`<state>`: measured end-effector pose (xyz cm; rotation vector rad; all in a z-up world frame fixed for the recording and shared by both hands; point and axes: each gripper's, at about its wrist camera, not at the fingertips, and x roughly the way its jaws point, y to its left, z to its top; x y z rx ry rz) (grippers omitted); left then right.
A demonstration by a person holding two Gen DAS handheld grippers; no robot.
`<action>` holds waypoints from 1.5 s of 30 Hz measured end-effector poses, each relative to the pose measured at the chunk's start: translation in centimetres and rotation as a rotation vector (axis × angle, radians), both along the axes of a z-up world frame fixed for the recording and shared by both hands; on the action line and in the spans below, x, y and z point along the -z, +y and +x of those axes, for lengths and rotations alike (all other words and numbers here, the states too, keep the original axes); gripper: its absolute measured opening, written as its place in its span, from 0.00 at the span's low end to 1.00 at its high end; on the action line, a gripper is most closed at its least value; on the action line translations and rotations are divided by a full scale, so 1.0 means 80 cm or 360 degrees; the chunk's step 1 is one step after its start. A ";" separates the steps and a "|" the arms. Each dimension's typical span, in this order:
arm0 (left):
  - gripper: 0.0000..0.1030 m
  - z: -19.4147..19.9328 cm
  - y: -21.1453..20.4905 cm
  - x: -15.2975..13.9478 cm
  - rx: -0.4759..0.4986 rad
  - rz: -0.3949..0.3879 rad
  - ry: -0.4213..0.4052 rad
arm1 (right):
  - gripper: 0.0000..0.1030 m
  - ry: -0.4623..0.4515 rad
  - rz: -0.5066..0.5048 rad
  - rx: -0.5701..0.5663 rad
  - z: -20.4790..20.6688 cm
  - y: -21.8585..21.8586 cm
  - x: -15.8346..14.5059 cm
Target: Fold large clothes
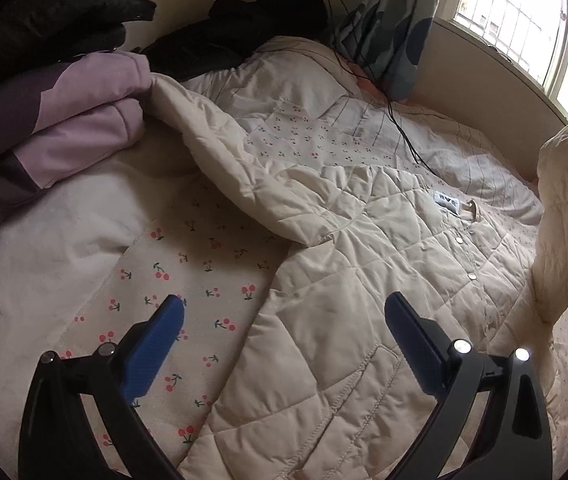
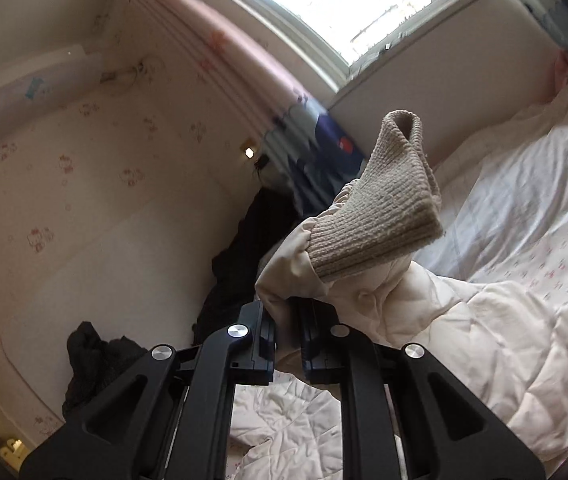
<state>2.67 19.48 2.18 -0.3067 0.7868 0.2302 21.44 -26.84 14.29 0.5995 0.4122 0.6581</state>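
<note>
Two grippers: your right gripper point(image 2: 287, 340) clamps the cream jacket's point(image 1: 363, 300) sleeve point(image 2: 323, 276). Your left gripper point(image 1: 284, 320) hangs wide, empty.

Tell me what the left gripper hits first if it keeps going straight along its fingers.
Likely the cream quilted jacket lying flat on the bed, near its left edge by the cherry-print sheet. The left gripper is open and empty, angled down at the bed. Depth is unclear, so it could land on the sheet instead.
</note>
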 end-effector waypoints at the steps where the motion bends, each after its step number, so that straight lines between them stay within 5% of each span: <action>1: 0.93 -0.001 0.004 0.000 -0.0010 -0.0004 -0.0001 | 0.10 0.0020 -0.0030 -0.0027 0.006 0.021 0.010; 10: 0.93 -0.005 0.030 0.000 -0.0058 -0.0085 -0.0007 | 0.10 0.0239 -0.0401 -0.0261 0.038 0.202 0.142; 13: 0.93 -0.005 0.030 0.000 -0.0051 -0.0079 -0.0003 | 0.13 0.0395 -0.0582 -0.0386 0.047 0.246 0.195; 15: 0.93 -0.003 0.030 0.001 -0.0043 -0.0078 0.0004 | 0.16 0.0623 -0.0714 -0.0500 0.053 0.274 0.242; 18: 0.93 -0.002 0.031 0.003 -0.0041 -0.0083 0.0027 | 0.18 0.0532 -0.0668 -0.0473 0.039 0.269 0.240; 24: 0.93 -0.002 0.031 0.005 -0.0040 -0.0096 0.0035 | 0.46 0.0311 -0.0256 -0.0383 0.033 0.247 0.204; 26: 0.93 0.000 0.030 0.006 -0.0041 -0.0100 0.0041 | 0.61 0.0418 -0.0372 -0.0433 0.046 0.272 0.215; 28: 0.93 0.001 0.029 0.007 -0.0029 -0.0108 0.0045 | 0.63 0.0703 -0.0631 -0.0564 0.064 0.312 0.261; 29: 0.93 0.001 0.028 0.007 -0.0026 -0.0103 0.0047 | 0.63 0.0731 -0.0746 -0.0567 0.064 0.322 0.276; 33: 0.93 0.003 0.024 0.005 -0.0018 -0.0039 0.0047 | 0.63 0.0708 -0.0362 -0.0561 0.056 0.282 0.237; 36: 0.93 0.004 0.023 -0.002 -0.0043 0.0053 -0.0002 | 0.63 0.0554 -0.0254 -0.0546 -0.012 0.218 0.190; 38: 0.93 0.009 0.020 -0.010 -0.0073 0.0192 -0.0054 | 0.77 0.0473 -0.0237 -0.0480 -0.074 0.160 0.177; 41: 0.93 0.042 0.031 -0.014 -0.0087 0.0209 -0.0094 | 0.86 0.0485 -0.0213 -0.0321 -0.148 0.081 0.192; 45: 0.93 0.128 0.076 0.001 -0.0066 0.0015 0.0012 | 0.86 0.0655 -0.0081 -0.0195 -0.191 0.006 0.242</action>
